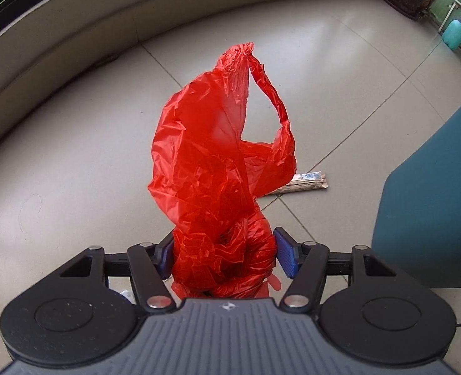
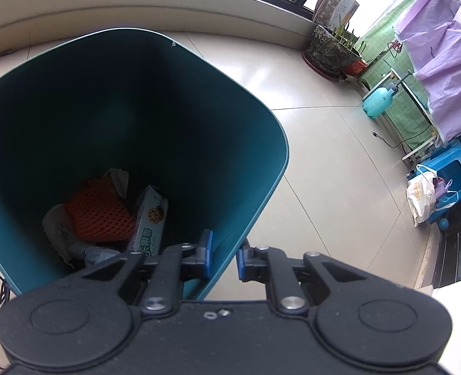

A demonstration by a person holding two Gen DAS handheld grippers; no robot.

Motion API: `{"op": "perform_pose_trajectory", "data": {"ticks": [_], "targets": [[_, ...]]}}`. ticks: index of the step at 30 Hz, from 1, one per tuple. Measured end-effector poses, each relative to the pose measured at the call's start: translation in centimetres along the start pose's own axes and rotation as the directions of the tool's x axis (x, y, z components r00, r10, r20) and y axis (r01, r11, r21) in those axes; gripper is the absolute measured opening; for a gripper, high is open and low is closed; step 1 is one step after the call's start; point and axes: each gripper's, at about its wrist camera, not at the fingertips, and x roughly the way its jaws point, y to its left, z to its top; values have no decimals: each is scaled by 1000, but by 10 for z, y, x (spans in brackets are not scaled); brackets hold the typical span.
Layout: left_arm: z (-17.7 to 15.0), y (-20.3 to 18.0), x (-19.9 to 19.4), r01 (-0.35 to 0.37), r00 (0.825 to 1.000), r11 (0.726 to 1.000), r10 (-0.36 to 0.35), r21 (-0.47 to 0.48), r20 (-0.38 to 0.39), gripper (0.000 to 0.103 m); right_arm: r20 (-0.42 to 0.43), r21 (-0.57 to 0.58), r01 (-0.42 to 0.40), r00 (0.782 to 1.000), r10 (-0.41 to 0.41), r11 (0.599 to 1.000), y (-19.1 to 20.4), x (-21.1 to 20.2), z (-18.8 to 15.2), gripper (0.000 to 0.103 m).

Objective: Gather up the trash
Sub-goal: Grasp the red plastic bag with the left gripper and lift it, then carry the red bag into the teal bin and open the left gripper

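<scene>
Currently, these lines are listing the grasp states and the risks that follow from them.

Left gripper (image 1: 224, 256): its jaws are clenching the bunched lower part of the red plastic bag (image 1: 217, 156), which is hanging forward over the floor (image 1: 74, 172), with one handle loop arching at the far end.

Right gripper (image 2: 224, 259): its jaws are pinching the near rim of the teal bin (image 2: 261, 187), one pad inside the wall and one outside.

Bin contents: an orange foam net (image 2: 100, 215), a snack box (image 2: 150, 222) and crumpled paper (image 2: 58, 228) are lying at the bottom.

Remaining trash: a flat wrapper (image 1: 305, 182) is lying on the floor just beyond the bag, partly hidden by it; whether the two are touching cannot be told.

Risk, bag slip: the thin film is bunching loosely between the pads, so a quick swing is likely to be pulling it free short of the bin.

Risk, snagging: the loose handle loop is trailing and may be catching on the rim, leaving the bag draped outside.

Risk, bin tipping: the grip is sitting on one edge only, so a lift or pull there is likely to be tilting the bin and spilling its contents.

Risk, missed item: the hanging bag is screening the wrapper from the left camera.
</scene>
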Motion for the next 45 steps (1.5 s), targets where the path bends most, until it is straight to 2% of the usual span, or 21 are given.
{"op": "perform_pose_trajectory", "data": {"ticks": [5,8,11,16,22,27,29,34,36,38,41,43,45], "targets": [[23,-35,-60,105,989,992,-111,68,95,62,18,-2,-12,1000,12,1000,-1,-4,3,13],[37,-61,-89,176,972,975,-193,133,130,62,31,-13,-13,999,14,1000,-2,-4,2,13],[47,-91,-108,218,957,956,-249,197,151,62,36,-12,-18,999,19,1000,-5,-2,2,12],[57,-142,-121,284,931,918,-333,277,148,62,34,-10,-20,999,20,1000,-5,0,1,13],[56,-206,-117,327,915,855,-393,403,93,62,38,3,-28,999,28,1000,-6,-1,1,13],[52,-250,-99,339,919,802,-395,491,11,62,39,4,-32,999,31,999,-7,-1,0,13],[43,-253,-94,348,921,789,-388,507,-30,62,40,6,-34,999,33,999,-8,-1,0,13],[35,-269,-62,328,941,793,-323,513,-104,62,44,5,-37,998,37,999,-8,-1,0,13],[34,-273,-52,331,942,792,-310,513,-130,62,46,5,-38,998,38,999,-8,-1,0,13],[32,-277,-46,316,948,797,-287,514,-138,62,46,4,-39,998,38,999,-8,0,0,13],[25,-286,-40,275,961,787,-239,551,-138,63,46,6,-39,998,39,999,-9,0,-1,13],[23,-292,-40,273,962,778,-233,566,-143,63,46,5,-39,998,39,999,-9,0,-1,13],[22,-293,-40,265,964,780,-225,566,-141,63,46,6,-41,998,41,999,-9,0,-1,13]]}}
